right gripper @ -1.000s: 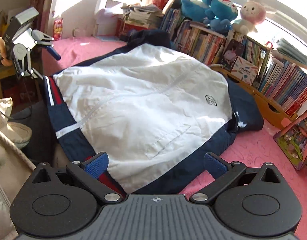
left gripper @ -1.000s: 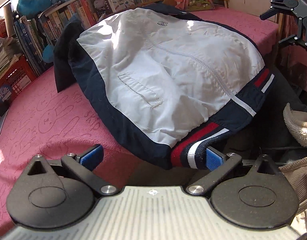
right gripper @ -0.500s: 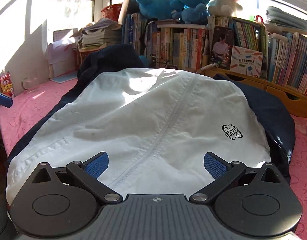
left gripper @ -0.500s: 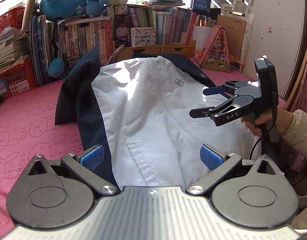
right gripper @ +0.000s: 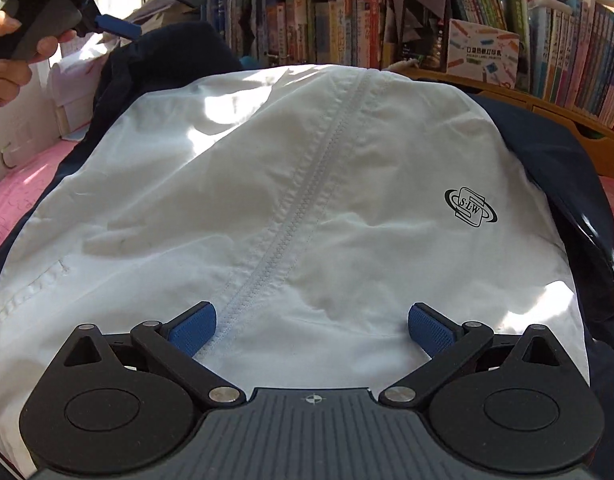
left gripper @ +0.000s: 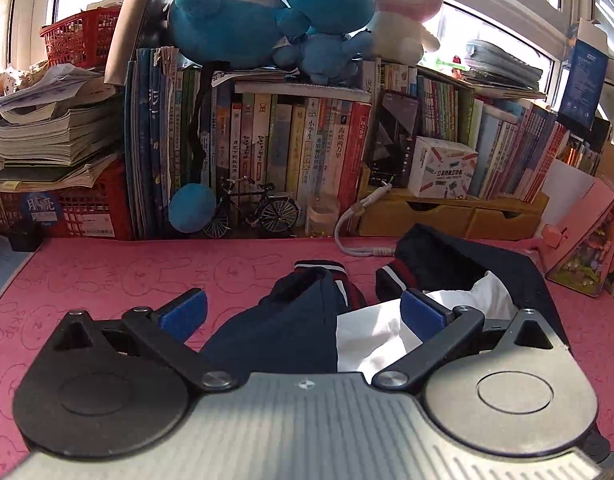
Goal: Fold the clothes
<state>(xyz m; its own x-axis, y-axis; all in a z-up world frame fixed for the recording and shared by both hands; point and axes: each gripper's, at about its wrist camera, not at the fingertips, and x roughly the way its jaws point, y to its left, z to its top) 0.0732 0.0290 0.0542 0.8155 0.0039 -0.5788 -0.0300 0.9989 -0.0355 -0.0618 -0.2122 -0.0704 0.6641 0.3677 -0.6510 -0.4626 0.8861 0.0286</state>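
Both the left gripper [left gripper: 303, 312] and right gripper [right gripper: 311, 328] hover with jaws apart over the jacket [right gripper: 307, 200], apparently positioning to fold it.

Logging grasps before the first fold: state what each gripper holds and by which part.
Nothing is held. The left gripper and right gripper are both open above the jacket, jaws spread wide.
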